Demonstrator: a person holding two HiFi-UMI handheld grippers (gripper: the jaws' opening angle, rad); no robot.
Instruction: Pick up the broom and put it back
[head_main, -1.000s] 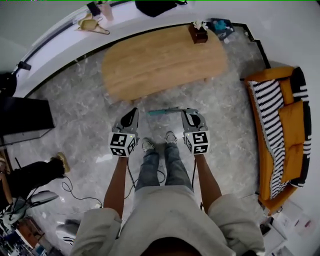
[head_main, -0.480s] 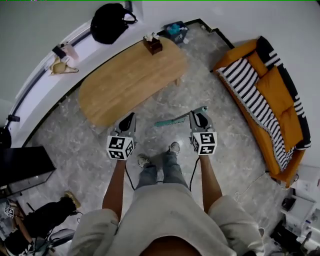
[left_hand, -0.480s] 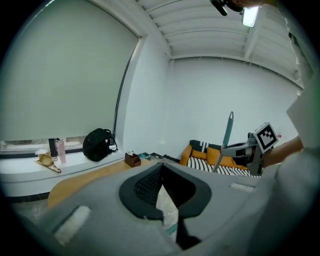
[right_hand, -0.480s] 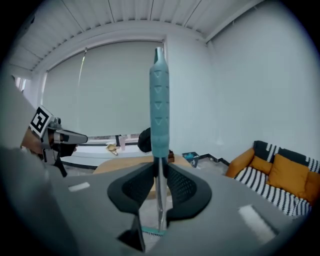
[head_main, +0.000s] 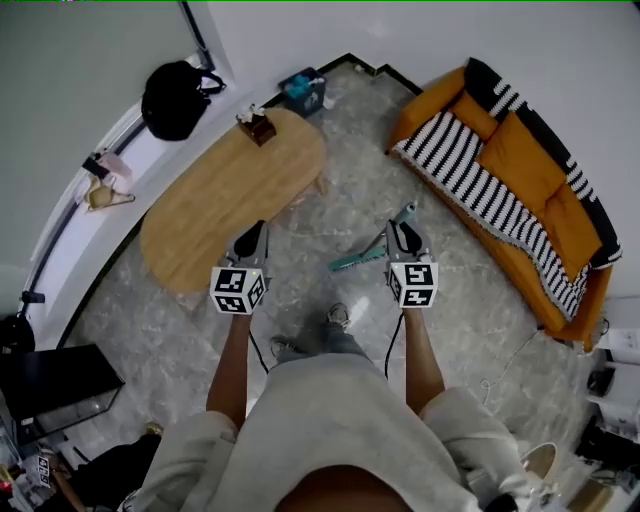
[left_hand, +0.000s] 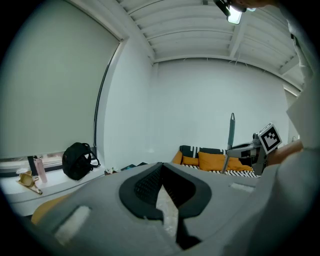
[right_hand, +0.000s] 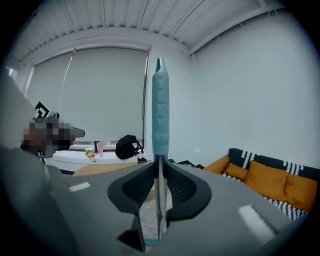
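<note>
The view swings round: the wooden table (head_main: 220, 200) slides off to the left and the orange sofa (head_main: 510, 160) comes in at upper right. A black bag (head_main: 172, 100) shows up on the ledge. In the right gripper (head_main: 402, 232), the broom (head_main: 355, 259) tips from crosswise to slanting.

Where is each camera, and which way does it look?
Head view: on the person's head, looking steeply down at the table and sofa; both arms, legs, left gripper and right gripper show.
Left gripper view: on the left gripper, along its shut, empty jaws toward the sofa; right gripper shows.
Right gripper view: on the right gripper, along jaws shut on the broom, toward the black bag.
Shared: all three see sofa and black bag.
</note>
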